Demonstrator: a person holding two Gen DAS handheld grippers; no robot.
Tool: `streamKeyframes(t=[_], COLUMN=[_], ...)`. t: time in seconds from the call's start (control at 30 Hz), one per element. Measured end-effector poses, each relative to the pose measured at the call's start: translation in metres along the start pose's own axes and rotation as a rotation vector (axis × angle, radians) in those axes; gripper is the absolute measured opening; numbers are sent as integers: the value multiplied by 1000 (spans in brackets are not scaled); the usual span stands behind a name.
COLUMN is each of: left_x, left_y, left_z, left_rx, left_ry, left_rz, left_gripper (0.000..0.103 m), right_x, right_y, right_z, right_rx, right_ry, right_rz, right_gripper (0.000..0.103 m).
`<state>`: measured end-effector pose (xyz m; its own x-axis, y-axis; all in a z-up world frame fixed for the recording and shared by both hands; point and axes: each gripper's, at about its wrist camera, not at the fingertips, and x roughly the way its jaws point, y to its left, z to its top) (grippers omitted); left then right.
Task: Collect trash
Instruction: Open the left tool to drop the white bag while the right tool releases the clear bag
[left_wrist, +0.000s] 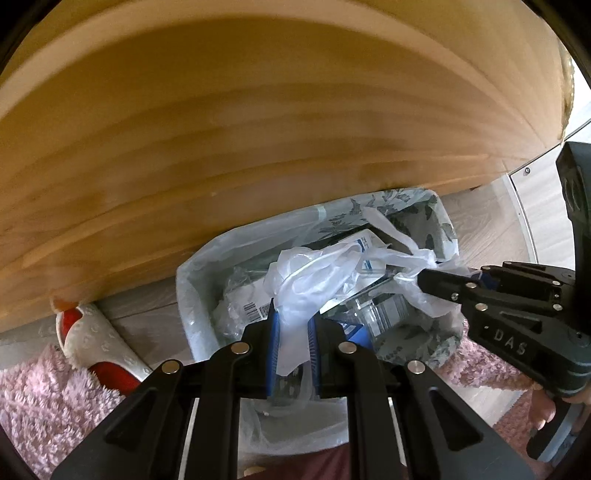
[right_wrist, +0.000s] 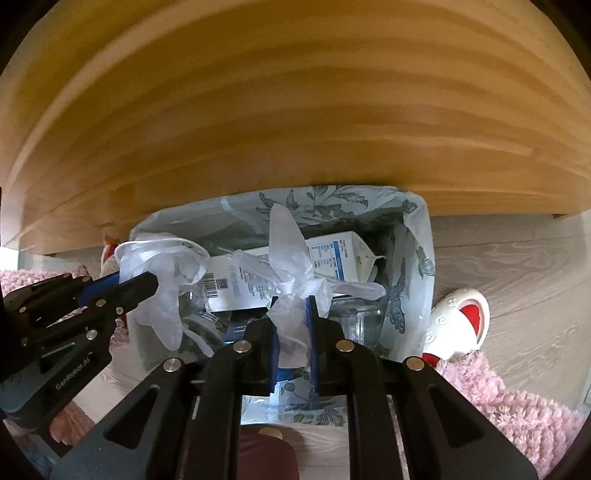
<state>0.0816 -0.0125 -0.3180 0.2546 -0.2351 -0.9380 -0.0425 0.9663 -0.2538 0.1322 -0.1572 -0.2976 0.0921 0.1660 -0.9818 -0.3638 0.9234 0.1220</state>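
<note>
Wooden tabletop (right_wrist: 295, 110) overhangs far rim of lined trash bin (right_wrist: 417, 258); entry only from near side. Bin mouth crowded: carton (right_wrist: 332, 258), glass jar (right_wrist: 358, 321). Slipper (right_wrist: 458, 325) just right of bin; pink rug (right_wrist: 517, 406) flanking.

Bin (right_wrist: 413, 236) under the table (right_wrist: 295, 110) edge; carton (right_wrist: 332, 258) inside it; rug (right_wrist: 517, 402) and slipper (right_wrist: 458, 325) beside it

A pale wooden panel (right_wrist: 295, 110) fills my view from nine to three o'clock. Grey wood-grain floor (right_wrist: 517, 266) lies below it, with pink shaggy rug (right_wrist: 517, 406) at five o'clock.
</note>
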Motion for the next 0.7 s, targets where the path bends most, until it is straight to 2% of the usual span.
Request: streamKeyframes(t=[0.23, 0.7], left_x=[21, 53], left_y=[-3, 5], left_z=[6, 2], left_rx=[39, 74], left_ry=[8, 64], left_rz=[22, 102], left_gripper=[12, 12], right_x=[22, 41], right_y=[0, -2], right_z=[4, 5], right_rx=[-5, -47], right_ry=[24, -15], right_rz=[-28, -70], right_gripper=[13, 13])
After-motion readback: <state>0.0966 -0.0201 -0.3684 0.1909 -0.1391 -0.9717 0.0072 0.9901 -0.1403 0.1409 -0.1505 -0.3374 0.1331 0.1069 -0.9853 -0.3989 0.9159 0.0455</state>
